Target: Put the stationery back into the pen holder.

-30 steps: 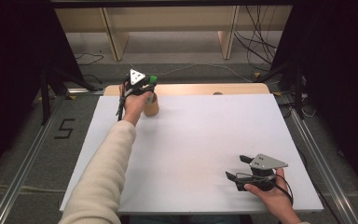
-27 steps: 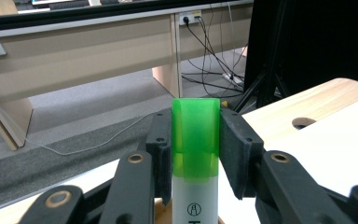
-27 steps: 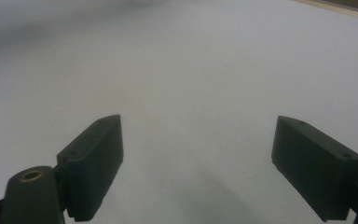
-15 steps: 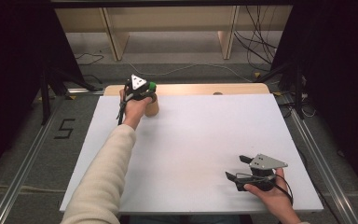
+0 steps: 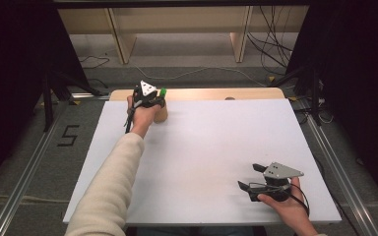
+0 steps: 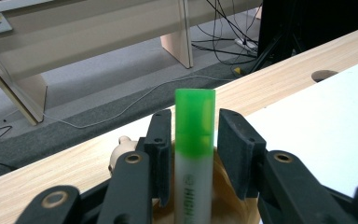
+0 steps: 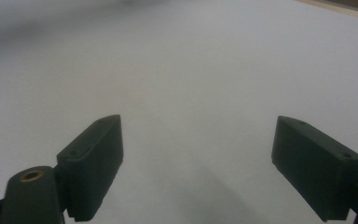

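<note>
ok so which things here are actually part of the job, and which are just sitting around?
In the job:
- green highlighter, upright between the left tongs
- wooden holder beneath it, at the table's far edge

Just there:
- right tongs, open, idle over the white sheet
- cables and wooden shelf legs on the floor beyond

Grey floor marked "5" (image 5: 68, 135); loose cables (image 5: 275, 54), perhaps power leads.

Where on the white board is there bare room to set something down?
Most of the white board is bare: the whole middle, between the left hand-held gripper and the right hand-held gripper. The far left corner is crowded by the wooden holder and green highlighter.
</note>
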`<state>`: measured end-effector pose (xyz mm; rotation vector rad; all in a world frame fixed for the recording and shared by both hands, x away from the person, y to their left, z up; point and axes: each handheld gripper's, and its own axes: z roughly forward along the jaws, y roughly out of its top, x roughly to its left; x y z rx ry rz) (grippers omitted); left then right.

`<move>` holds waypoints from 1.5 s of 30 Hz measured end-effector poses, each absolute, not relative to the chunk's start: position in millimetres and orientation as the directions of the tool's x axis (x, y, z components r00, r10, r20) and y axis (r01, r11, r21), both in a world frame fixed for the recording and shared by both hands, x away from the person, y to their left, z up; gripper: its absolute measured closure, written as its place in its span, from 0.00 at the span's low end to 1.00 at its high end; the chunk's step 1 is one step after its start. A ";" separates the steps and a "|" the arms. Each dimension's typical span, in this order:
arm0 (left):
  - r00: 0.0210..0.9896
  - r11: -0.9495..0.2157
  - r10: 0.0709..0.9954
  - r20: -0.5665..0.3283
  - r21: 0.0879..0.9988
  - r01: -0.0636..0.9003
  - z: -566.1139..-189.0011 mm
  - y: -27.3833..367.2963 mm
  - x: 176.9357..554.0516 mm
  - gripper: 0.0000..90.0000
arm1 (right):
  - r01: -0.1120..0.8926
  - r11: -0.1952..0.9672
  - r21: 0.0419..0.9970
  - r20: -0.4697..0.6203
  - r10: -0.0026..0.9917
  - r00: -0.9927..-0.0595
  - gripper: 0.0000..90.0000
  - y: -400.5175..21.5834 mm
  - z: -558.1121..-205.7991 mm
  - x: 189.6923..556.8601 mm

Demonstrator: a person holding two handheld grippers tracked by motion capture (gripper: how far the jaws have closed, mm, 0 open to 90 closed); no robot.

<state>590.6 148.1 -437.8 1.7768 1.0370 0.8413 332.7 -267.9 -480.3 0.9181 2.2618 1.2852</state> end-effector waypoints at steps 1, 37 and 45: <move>0.419 -0.252 0.901 0.112 0.922 0.296 -437.6 147.7 590.6 0.73 | 0.353 0.368 0.860 -0.007 0.700 -0.714 0.19 -267.9 -480.4 332.7; 0.433 -0.224 0.901 0.013 0.870 0.439 -400.5 149.6 539.6 0.28 | 0.354 0.374 0.857 -0.014 0.703 -0.711 0.19 -267.5 -479.7 332.3; 0.444 -0.240 0.896 0.014 0.856 0.458 -398.6 148.7 520.0 0.29 | 0.354 0.370 0.859 -0.010 0.704 -0.710 0.19 -267.0 -479.9 332.1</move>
